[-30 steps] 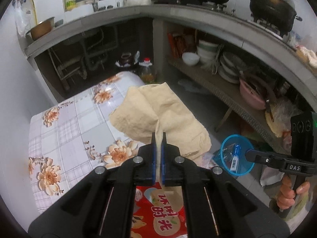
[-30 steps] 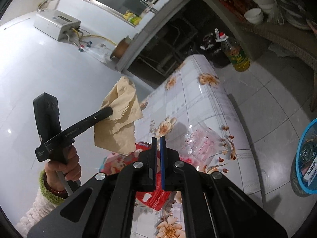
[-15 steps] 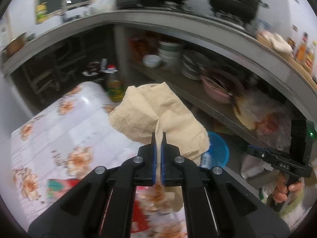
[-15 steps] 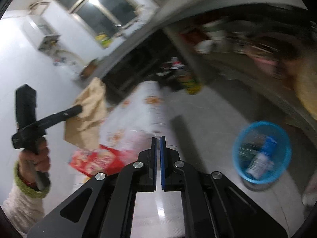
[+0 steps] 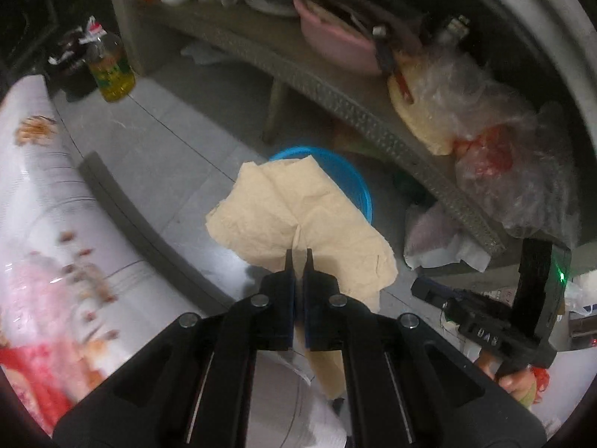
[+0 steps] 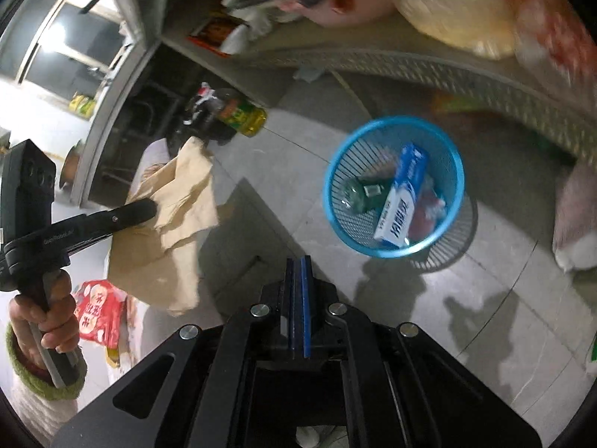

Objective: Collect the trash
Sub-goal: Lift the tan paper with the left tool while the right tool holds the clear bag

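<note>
Left wrist view: left gripper (image 5: 297,255), clamped on the tan paper (image 5: 298,220), hangs just short of the blue basket (image 5: 360,192) beyond. Right gripper (image 6: 297,261), closed and empty, is farther from that basket.

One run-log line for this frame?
left gripper: shut on brown paper | right gripper: shut, empty | blue basket: on floor

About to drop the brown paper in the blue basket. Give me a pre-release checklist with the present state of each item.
1. Left gripper shut on the brown paper: ok.
2. Paper over the blue basket: cannot tell; it overlaps the rim in the left wrist view, but looks off to one side from the right.
3. Basket upright, mouth open: ok.
4. Room above the toothpaste box: ok.
5. Right gripper shut, empty, clear of the basket: ok.
</note>
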The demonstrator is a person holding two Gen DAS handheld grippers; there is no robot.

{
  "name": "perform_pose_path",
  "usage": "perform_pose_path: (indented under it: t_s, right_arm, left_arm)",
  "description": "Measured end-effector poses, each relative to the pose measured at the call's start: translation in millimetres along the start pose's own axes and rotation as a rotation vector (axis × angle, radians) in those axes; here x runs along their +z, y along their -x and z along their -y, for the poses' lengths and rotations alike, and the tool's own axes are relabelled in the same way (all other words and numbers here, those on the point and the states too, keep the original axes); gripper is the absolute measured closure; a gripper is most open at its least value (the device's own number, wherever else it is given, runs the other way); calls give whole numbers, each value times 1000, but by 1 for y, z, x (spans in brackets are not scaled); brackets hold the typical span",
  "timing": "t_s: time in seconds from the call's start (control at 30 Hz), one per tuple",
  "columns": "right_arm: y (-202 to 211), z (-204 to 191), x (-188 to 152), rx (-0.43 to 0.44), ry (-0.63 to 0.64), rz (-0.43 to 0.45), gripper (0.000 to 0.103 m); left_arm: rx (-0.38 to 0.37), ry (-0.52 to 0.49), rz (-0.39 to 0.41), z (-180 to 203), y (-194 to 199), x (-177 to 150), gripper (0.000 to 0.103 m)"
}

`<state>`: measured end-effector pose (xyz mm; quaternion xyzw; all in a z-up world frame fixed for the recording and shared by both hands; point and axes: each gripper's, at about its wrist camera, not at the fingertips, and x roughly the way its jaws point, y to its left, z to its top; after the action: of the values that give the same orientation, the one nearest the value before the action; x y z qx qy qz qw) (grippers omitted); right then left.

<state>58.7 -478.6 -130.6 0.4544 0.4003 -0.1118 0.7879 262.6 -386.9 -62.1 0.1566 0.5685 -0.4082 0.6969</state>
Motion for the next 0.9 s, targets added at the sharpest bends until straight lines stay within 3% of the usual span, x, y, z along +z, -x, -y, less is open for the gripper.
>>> perform_pose_path:
  t_s: [0.17, 0.27, 0.4, 0.47, 0.53, 0.63, 0.73, 0.9]
  right_arm:
    - [-14, 16, 1, -7, -38, -5, 100]
    - [-4, 11, 2, -41, 5, 40, 100]
    - [7, -13, 7, -23, 103, 64, 99]
    - [5, -30, 10, -1, 154, 52, 98]
    - [-3, -54, 14, 49, 201, 28, 91]
    - [-16, -102, 18, 124, 294, 2, 56]
    - [-35, -160, 15, 200, 424, -61, 40]
    - [-87, -241, 12, 358, 451, -289, 36]
  left_arm:
    - [-33, 34, -40, 6, -36, 9, 101]
    - [-40, 57, -42, 4, -39, 8, 101]
    - [-13, 43, 25, -7, -2, 4, 101]
    - [31, 25, 101, -22, 40, 1, 101]
    - [89, 40, 185, -46, 87, -4, 101]
    - [155, 101, 276, -83, 140, -14, 101]
    - [231, 189, 356, -130, 193, -30, 101]
    - [262, 308, 398, -186, 224, -56, 101]
